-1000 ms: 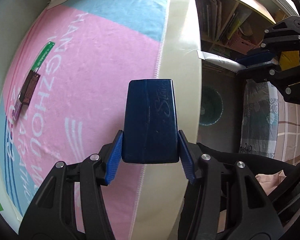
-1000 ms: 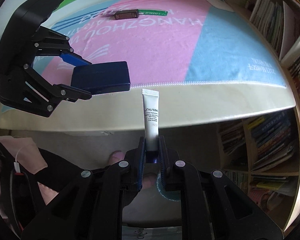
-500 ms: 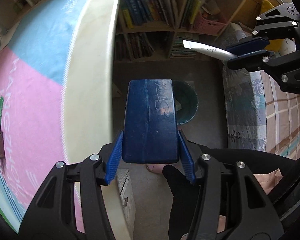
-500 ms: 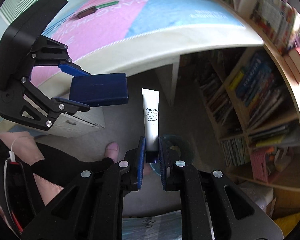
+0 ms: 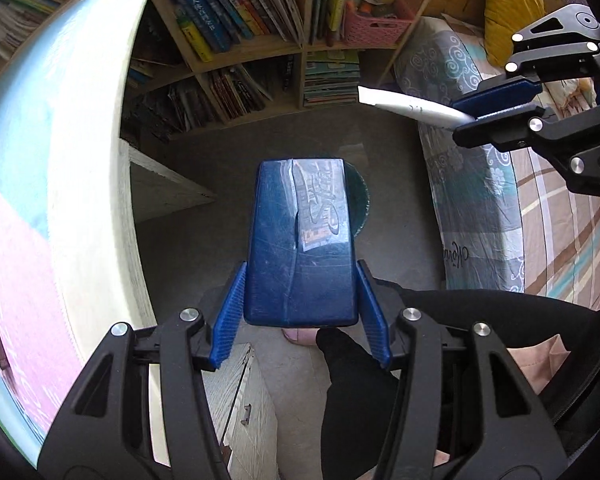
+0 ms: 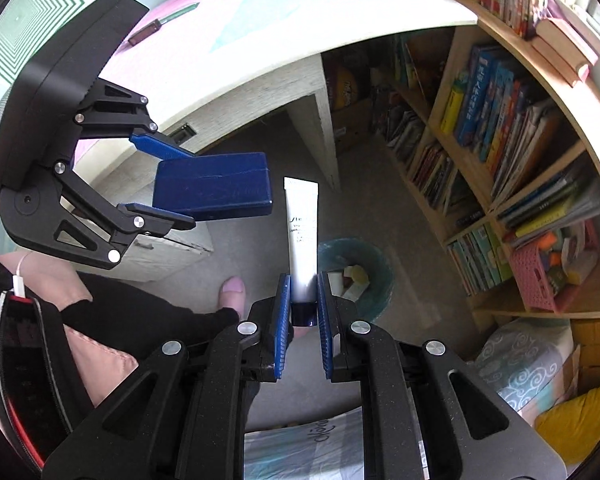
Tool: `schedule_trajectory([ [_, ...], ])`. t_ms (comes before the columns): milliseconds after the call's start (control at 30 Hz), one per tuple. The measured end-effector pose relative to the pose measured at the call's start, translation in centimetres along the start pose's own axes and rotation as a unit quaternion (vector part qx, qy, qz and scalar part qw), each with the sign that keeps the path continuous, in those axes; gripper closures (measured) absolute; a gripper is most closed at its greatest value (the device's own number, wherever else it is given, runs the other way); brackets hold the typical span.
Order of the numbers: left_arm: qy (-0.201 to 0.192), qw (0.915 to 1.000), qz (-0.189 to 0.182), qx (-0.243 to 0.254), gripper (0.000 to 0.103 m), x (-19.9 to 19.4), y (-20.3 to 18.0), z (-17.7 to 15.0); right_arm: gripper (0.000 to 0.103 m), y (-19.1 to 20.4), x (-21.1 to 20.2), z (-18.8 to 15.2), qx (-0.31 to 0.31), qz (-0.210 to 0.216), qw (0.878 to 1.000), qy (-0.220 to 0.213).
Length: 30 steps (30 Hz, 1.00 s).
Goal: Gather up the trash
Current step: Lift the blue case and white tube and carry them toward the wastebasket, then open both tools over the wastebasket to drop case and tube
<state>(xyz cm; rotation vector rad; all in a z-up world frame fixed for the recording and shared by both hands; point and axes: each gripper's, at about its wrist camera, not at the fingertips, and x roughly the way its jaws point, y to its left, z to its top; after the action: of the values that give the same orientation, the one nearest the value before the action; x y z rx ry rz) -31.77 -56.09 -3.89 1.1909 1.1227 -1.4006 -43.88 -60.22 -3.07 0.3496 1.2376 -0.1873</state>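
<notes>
Both held items above the floor, beside the table (image 5: pixel 96 208). The left gripper (image 5: pixel 300 316) points straight down, its jaws clamped on the flanks of a dark blue box (image 5: pixel 300 240); in its own view the box covers most of the teal waste bin (image 5: pixel 360 200) on the floor below. The right gripper (image 6: pixel 303 320) has its jaws closed on the capped end of a white cosmetic tube (image 6: pixel 301 232), tip forward; in the right wrist view the bin (image 6: pixel 356 276), already holding scraps, lies just right of the tube. The step in hand appears to be the drop. To do it well, centre each item over the bin mouth before parting the jaws, and lower first so nothing bounces off the rim. Release one item at a time. The long tube is best dropped near-vertical; tilted, it may catch the rim. The person's foot (image 6: pixel 232 296) stands near the bin.
</notes>
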Motion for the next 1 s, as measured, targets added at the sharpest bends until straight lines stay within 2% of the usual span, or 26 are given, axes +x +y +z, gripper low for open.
schedule_trajectory([
  [433,0.014,0.9998,-0.001,0.012,0.053,1.9,-1.2,2.1,0.089,-2.1,0.2,-1.4,0.004,0.001,1.000,0.008],
  [1000,0.044,0.9985,-0.007,0.031,0.053,3.8,-2.3,2.3,0.089,-3.1,2.1,-2.5,0.025,0.016,0.999,0.027],
])
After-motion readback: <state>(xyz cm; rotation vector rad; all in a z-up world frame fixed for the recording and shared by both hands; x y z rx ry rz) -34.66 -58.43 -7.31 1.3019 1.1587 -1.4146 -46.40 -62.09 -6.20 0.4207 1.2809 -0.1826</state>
